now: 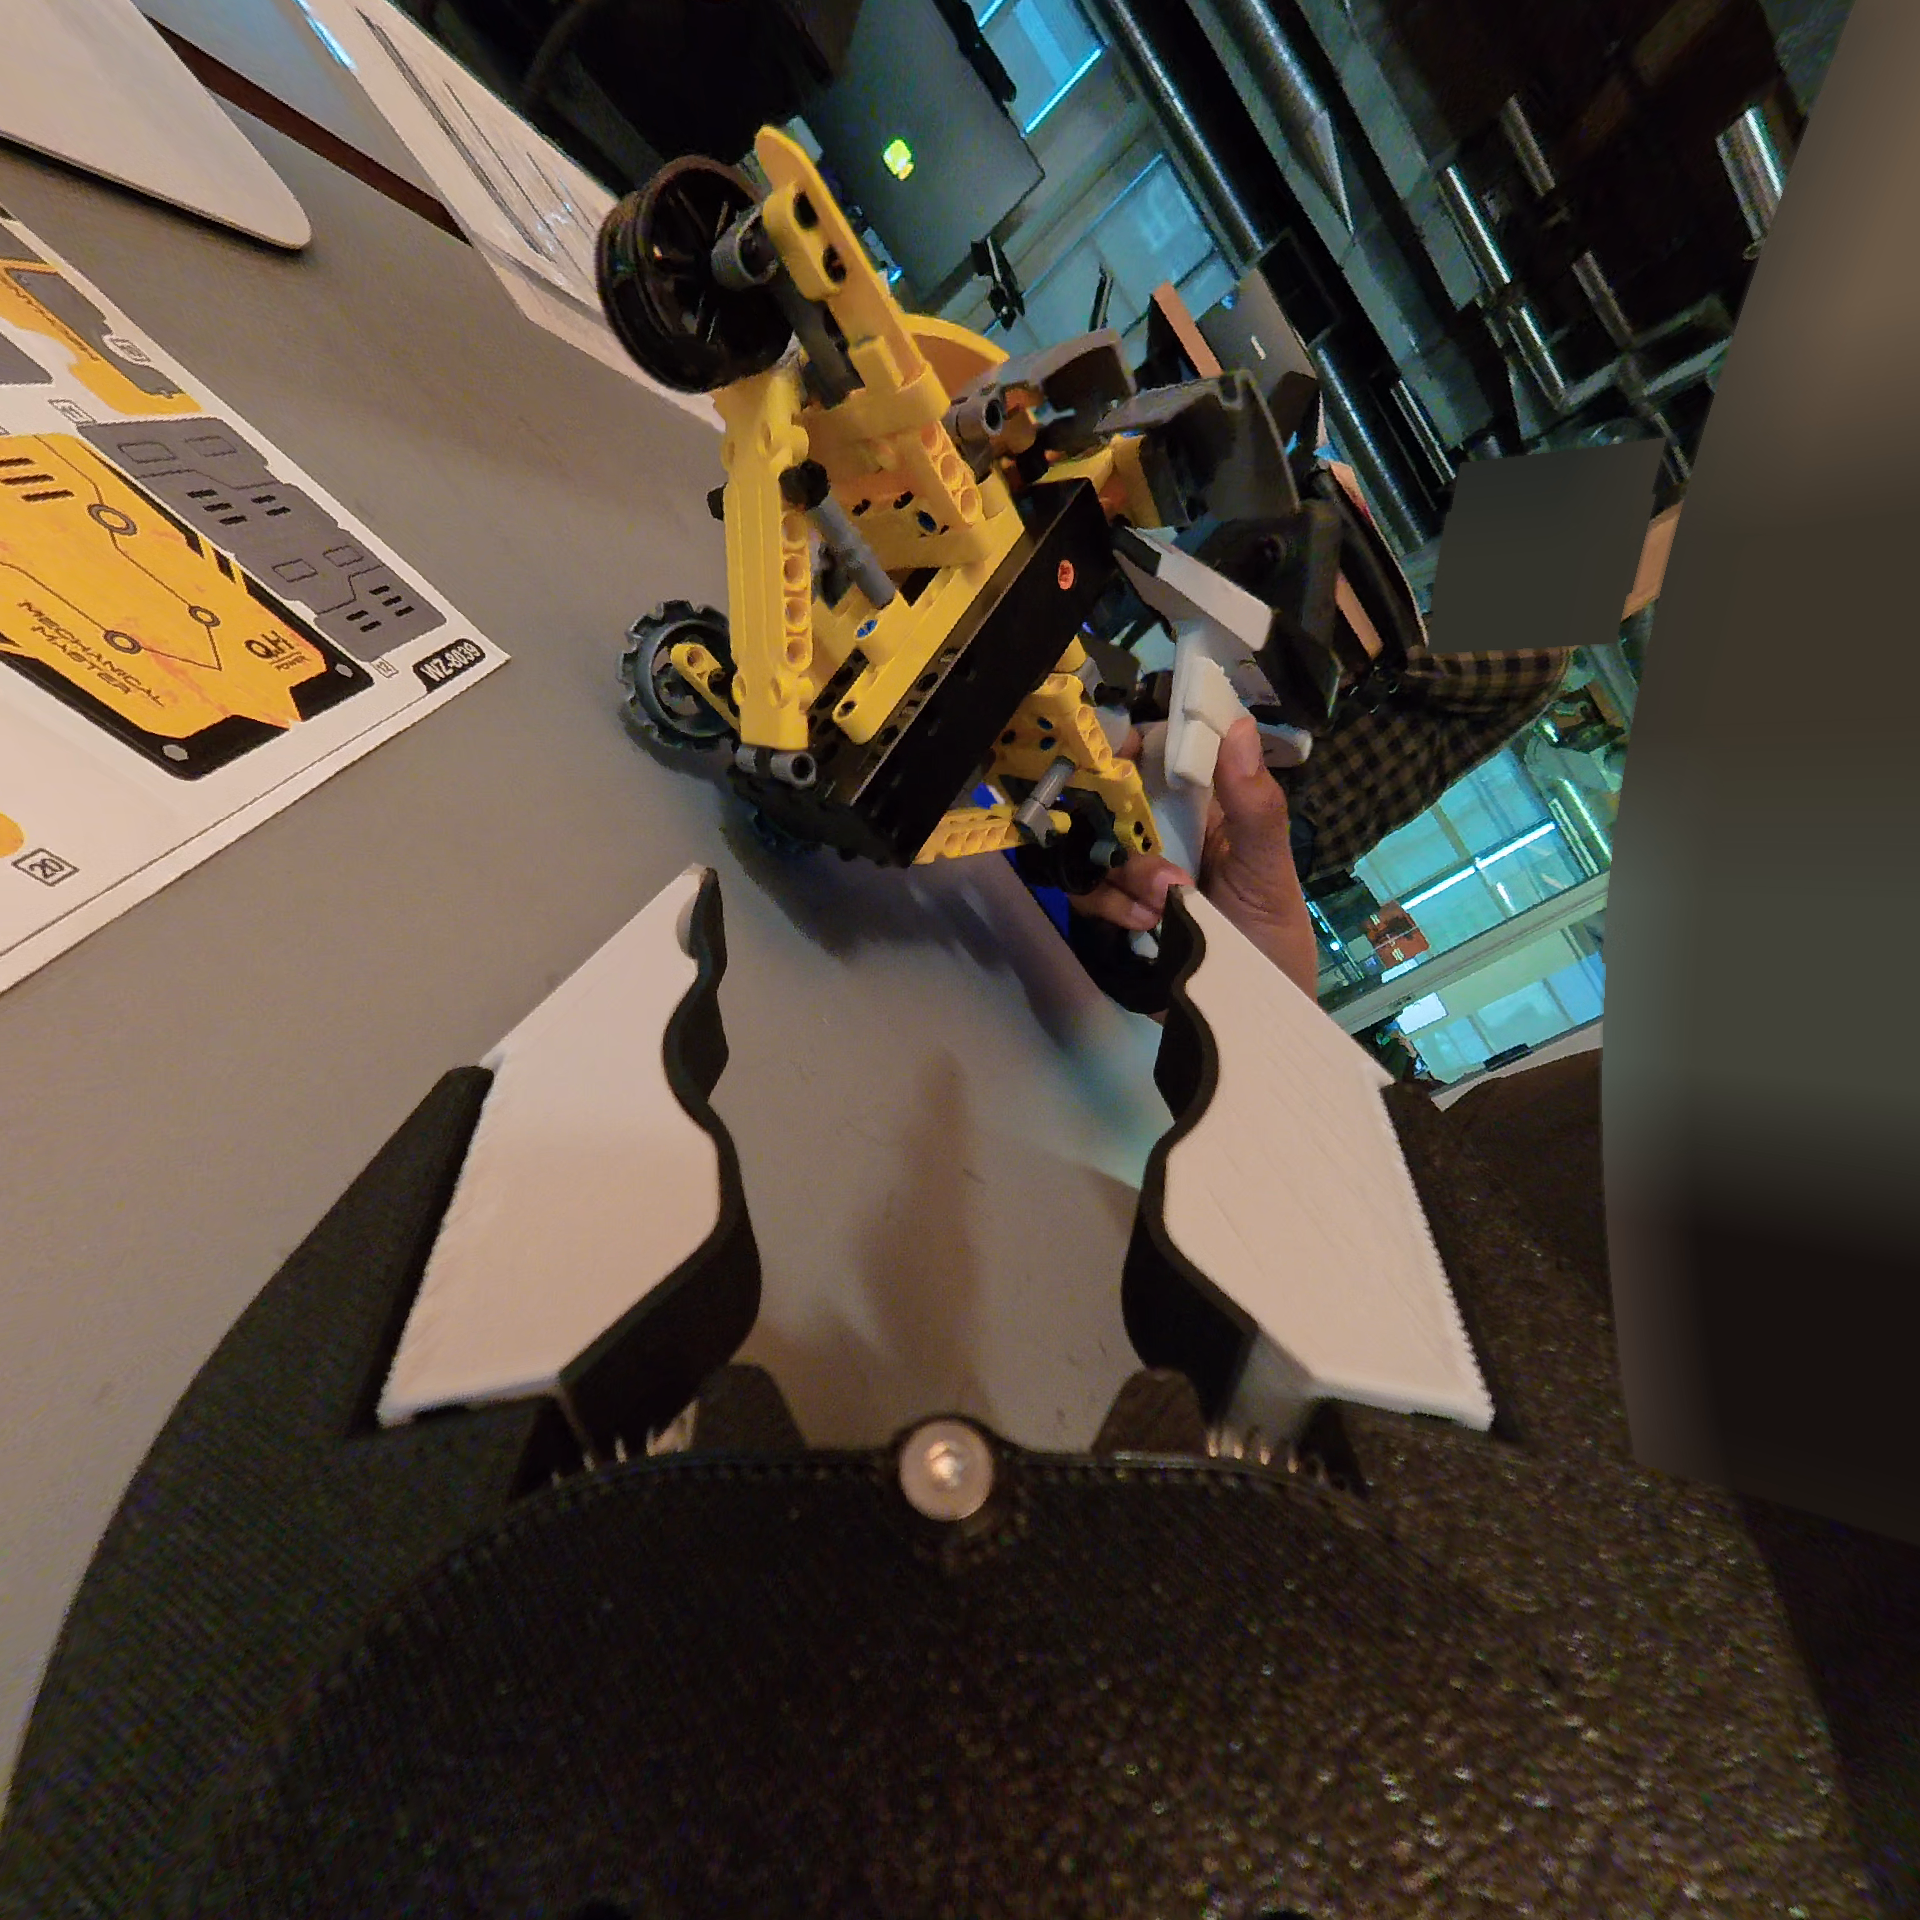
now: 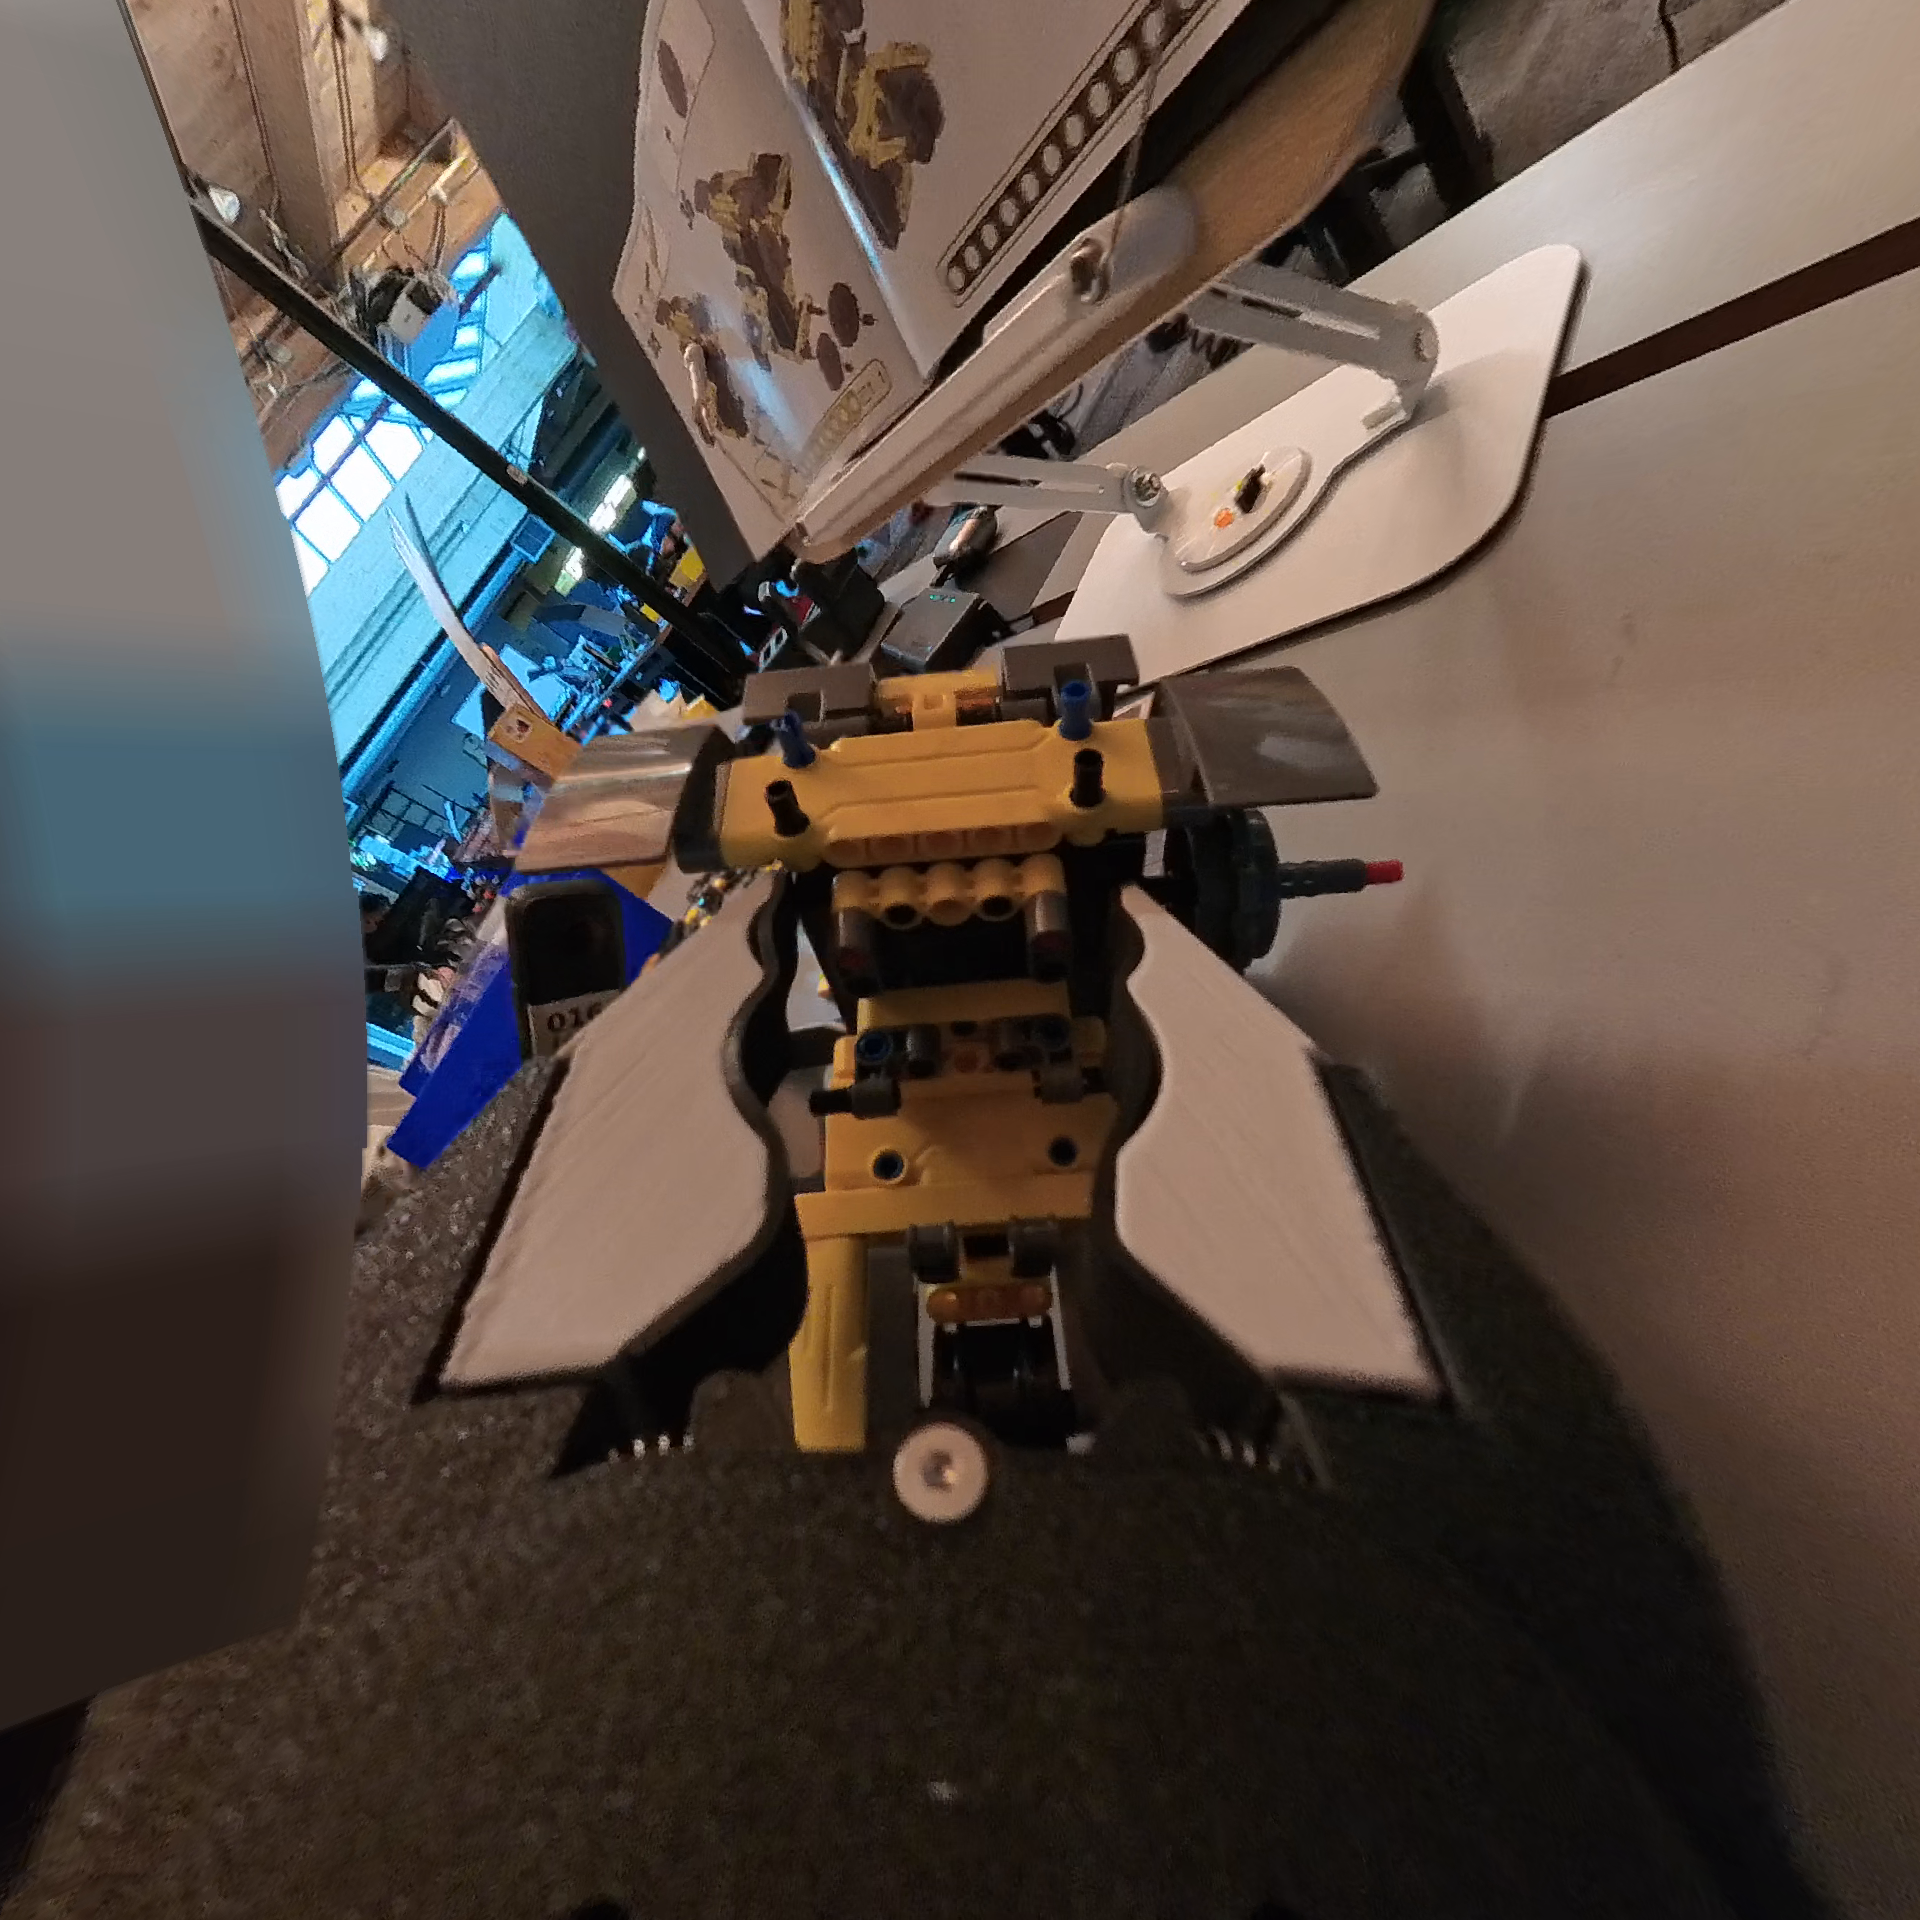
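A yellow and black brick-built vehicle model [image 1: 883,582] is tilted up over the grey table [image 1: 416,1039], with a black wheel [image 1: 686,281] at its top and a toothed grey wheel [image 1: 675,675] low by the table. My left gripper [image 1: 943,914] is open and empty, just in front of the model's lower end. My right gripper [image 2: 951,925] is shut on the model [image 2: 935,790], its white fingers [image 2: 644,1143] on either side of the body. The right gripper's white finger [image 1: 1195,717] and a person's hand [image 1: 1247,852] show behind the model in the left wrist view.
A yellow and grey sticker sheet [image 1: 156,582] lies on the table at the left. An open instruction booklet [image 2: 790,208] rests on a white stand [image 2: 1351,416] with a flat base [image 1: 156,135]. A blue bin [image 2: 457,1049] sits beyond the table edge.
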`<state>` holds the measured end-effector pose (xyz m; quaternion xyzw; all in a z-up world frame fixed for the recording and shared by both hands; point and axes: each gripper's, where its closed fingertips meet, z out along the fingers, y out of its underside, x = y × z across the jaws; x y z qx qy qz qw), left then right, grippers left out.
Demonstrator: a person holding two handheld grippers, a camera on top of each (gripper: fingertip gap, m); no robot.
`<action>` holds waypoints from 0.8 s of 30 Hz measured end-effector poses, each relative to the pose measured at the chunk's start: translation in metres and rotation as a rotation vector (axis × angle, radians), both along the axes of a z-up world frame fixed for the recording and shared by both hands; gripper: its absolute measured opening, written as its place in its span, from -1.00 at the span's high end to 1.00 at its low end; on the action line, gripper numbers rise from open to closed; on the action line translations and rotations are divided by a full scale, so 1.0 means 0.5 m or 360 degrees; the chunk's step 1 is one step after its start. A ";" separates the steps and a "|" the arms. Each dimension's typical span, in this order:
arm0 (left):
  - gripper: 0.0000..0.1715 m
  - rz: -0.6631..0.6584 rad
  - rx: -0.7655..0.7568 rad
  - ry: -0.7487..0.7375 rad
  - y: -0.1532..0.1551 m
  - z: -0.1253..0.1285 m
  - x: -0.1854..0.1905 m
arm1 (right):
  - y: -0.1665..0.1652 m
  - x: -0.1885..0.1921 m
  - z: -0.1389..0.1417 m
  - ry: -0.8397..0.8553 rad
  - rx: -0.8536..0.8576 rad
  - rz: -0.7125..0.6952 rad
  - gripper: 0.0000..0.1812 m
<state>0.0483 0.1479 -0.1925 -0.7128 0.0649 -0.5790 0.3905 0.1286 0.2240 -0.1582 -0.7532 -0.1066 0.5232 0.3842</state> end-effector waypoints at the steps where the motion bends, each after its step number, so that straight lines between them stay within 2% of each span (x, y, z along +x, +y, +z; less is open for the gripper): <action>1: 0.05 0.0001 0.0000 0.0000 0.000 0.000 0.000 | -0.004 -0.006 0.001 -0.0033 0.0031 0.0018 0.36; 16: 0.05 0.0000 0.0001 0.0003 0.000 0.000 0.001 | -0.077 -0.092 -0.014 -0.0599 0.0531 0.0296 0.36; 24: 0.05 -0.0001 0.0000 -0.0006 0.001 0.000 0.000 | -0.099 -0.119 -0.032 -0.0756 0.0657 0.0376 0.35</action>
